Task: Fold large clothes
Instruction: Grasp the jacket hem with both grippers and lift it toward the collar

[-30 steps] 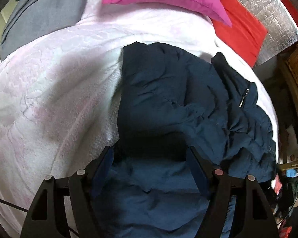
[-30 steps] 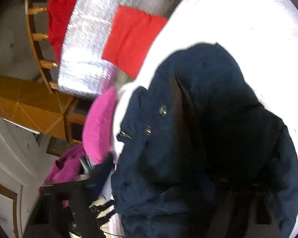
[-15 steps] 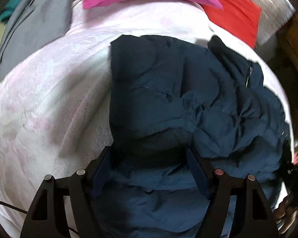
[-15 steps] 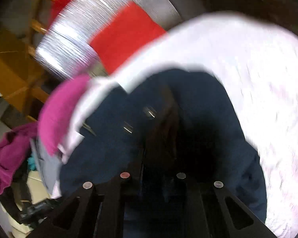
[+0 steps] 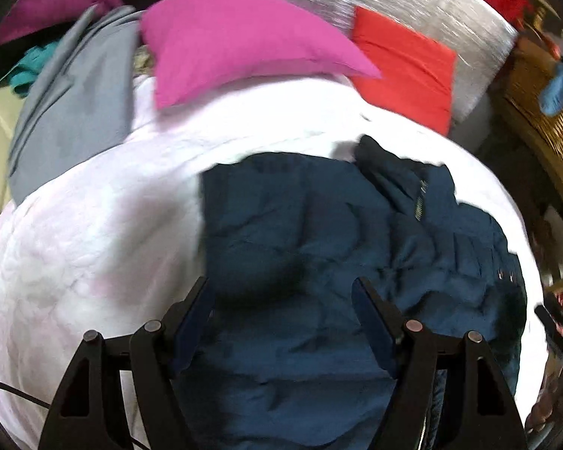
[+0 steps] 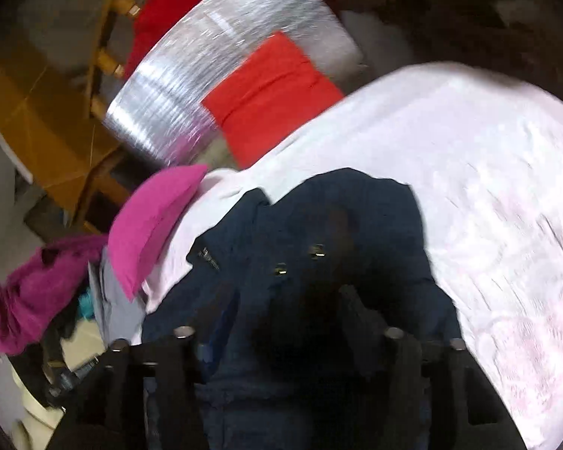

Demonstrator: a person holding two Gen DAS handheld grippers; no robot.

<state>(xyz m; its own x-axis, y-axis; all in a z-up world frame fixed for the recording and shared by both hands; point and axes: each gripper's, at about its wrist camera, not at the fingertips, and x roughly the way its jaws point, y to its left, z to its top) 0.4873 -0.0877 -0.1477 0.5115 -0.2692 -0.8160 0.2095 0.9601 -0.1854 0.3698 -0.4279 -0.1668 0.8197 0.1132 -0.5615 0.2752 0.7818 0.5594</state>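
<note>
Mid-fold: jacket (image 5: 319,262) bunched at frame centre on bed (image 5: 94,243). Left tongs (image 5: 283,300) apart above it; right tongs (image 6: 292,311) opening, nothing visibly pinched. Next: regrip an edge, fold across.

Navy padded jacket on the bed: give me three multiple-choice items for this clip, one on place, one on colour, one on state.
1. Where does the navy padded jacket lie?
A. On the pale pink quilted bedspread
B. On the wooden chair
C. Hanging on a hook

2. What colour is the pillow beyond the jacket?
A. Green
B. Yellow
C. Magenta

3. How is the left gripper?
A. Clamped on the pillow
B. Jaws wide, pads not pressing the jacket
C. Fully shut on nothing

Answers:
1 A, since bedspread shows around the jacket in both views.
2 C, since the pillow at the head of the bed is magenta, beside a red cushion.
3 B, since both fingers stand far apart over the fabric.
</note>
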